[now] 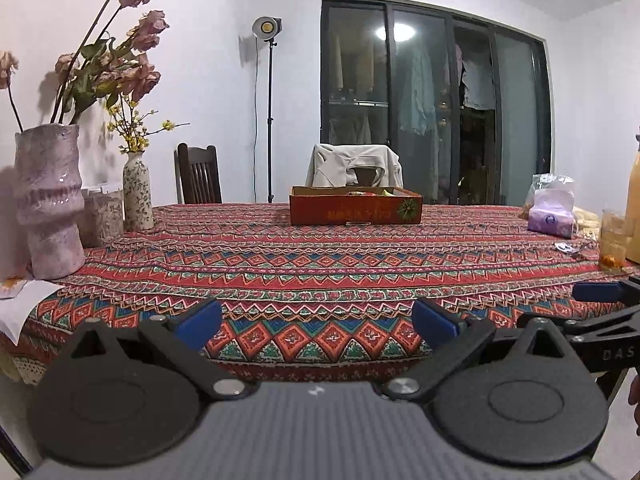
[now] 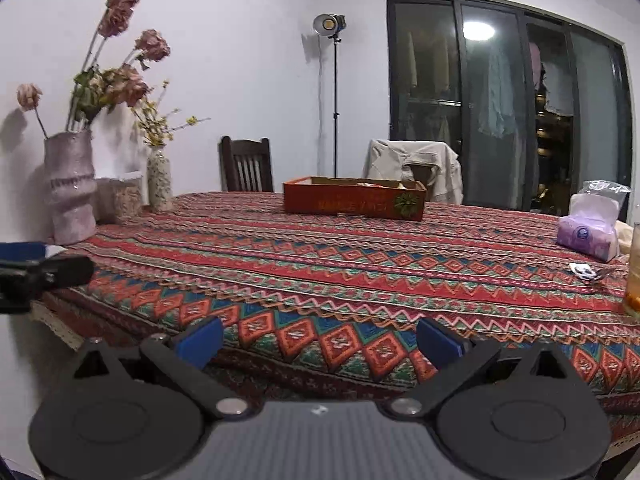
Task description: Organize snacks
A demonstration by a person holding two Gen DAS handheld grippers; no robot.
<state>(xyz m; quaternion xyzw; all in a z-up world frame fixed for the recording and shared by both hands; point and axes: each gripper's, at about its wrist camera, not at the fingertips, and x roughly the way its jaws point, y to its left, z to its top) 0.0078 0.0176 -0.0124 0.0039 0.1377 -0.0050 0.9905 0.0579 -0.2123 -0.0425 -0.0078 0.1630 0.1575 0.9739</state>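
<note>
Left tool [image 1: 318,326] spread wide, blue fingers [image 1: 199,324] far apart, nothing between them, hanging just over the near edge of the surface [image 1: 320,264]. Right tool [image 2: 320,340] just the same — wide, bare, at the near edge too, a bit further along to the right. One tool peeking into the side of the other's view.

Straight ahead, well apart from both tools: a flat red box [image 1: 355,210] sitting toward the far side of the surface, on the striped red, blue and green cloth. Snacks [image 1: 366,192] inside, maybe — only bits of color over the rim, too small to tell.

Off to the right, a purple tissue pack [image 2: 588,236] with a clear bag behind it, then a glass [image 1: 614,240] with something orange at the bottom. A small shiny wrapper [image 2: 582,270] near the glass.

On the left, a big pink vase [image 1: 46,204] with dry pink flowers, a small spotted vase [image 1: 137,192] with yellow twigs — both by the wall. Behind the surface, a dark chair [image 1: 199,178] and another chair with a pale jacket [image 1: 354,168] over it.
</note>
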